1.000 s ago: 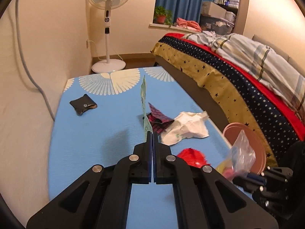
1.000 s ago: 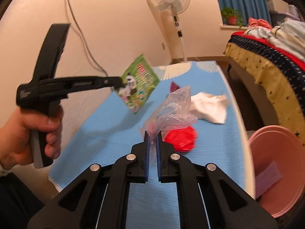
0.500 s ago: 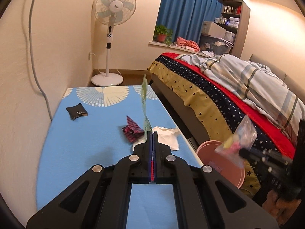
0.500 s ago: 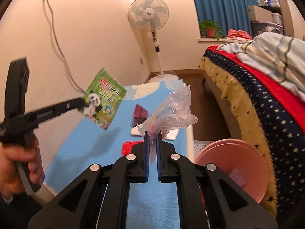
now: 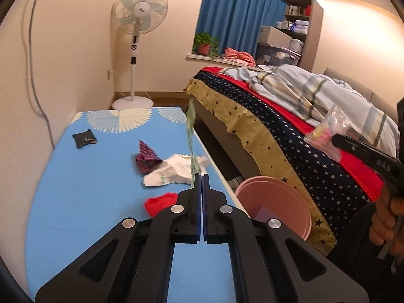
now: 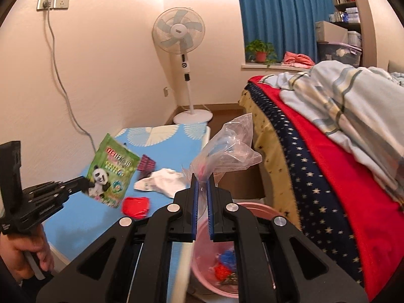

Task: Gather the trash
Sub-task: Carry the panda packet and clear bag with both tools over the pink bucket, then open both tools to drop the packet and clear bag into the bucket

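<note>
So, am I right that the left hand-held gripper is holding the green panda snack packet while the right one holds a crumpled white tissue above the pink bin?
Not quite: the right hand-held gripper is shut on a clear plastic bag, not a tissue, as the right wrist view shows. The white tissue lies on the blue table. The left hand-held gripper does hold the green panda snack packet, and the pink bin sits below.

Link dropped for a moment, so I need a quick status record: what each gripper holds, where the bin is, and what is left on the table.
left gripper: shut on green panda wrapper
right gripper: shut on clear plastic bag
pink bin: on floor beside table, trash inside
blue table: white crumpled paper, red scrap, plaid wrapper, black pouch
</note>
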`<move>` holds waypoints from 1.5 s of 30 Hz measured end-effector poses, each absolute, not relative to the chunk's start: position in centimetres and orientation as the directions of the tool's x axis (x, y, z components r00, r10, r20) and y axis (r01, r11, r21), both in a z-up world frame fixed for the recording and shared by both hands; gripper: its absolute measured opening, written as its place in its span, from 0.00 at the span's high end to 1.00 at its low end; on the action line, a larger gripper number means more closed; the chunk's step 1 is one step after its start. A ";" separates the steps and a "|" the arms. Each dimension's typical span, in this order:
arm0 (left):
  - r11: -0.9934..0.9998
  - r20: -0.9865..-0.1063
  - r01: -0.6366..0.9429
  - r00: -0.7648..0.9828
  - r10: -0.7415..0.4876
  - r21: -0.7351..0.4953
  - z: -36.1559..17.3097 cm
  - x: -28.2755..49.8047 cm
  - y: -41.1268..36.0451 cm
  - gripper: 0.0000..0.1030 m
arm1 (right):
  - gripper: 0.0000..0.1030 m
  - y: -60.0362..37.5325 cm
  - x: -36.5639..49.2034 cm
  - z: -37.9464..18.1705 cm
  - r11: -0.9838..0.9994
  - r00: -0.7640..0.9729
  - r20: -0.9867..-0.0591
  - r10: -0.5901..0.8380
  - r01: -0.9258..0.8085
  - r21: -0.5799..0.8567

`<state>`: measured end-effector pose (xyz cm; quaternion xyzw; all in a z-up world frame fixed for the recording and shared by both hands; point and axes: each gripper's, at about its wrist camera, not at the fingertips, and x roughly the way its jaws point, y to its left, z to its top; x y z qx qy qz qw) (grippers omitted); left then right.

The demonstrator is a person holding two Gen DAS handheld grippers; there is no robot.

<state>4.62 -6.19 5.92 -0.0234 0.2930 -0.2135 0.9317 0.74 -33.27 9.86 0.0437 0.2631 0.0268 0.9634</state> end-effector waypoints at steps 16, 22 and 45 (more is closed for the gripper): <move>0.860 -0.559 0.482 0.672 -0.486 -0.168 4.1 4.0 -11.4 1.00 | 0.93 -37.8 2.3 5.8 0.977 0.819 -0.574 -0.019 0.137 0.163; 0.825 -0.562 0.533 0.630 -0.537 -0.190 3.3 4.6 -14.7 1.00 | 0.93 -38.4 3.2 4.8 0.973 0.794 -0.607 -0.036 0.166 0.159; 0.752 -0.715 0.628 0.433 -0.549 -0.198 -5.6 8.1 -24.7 1.00 | 0.93 -40.1 5.5 1.6 0.955 0.707 -0.702 -0.083 0.257 0.145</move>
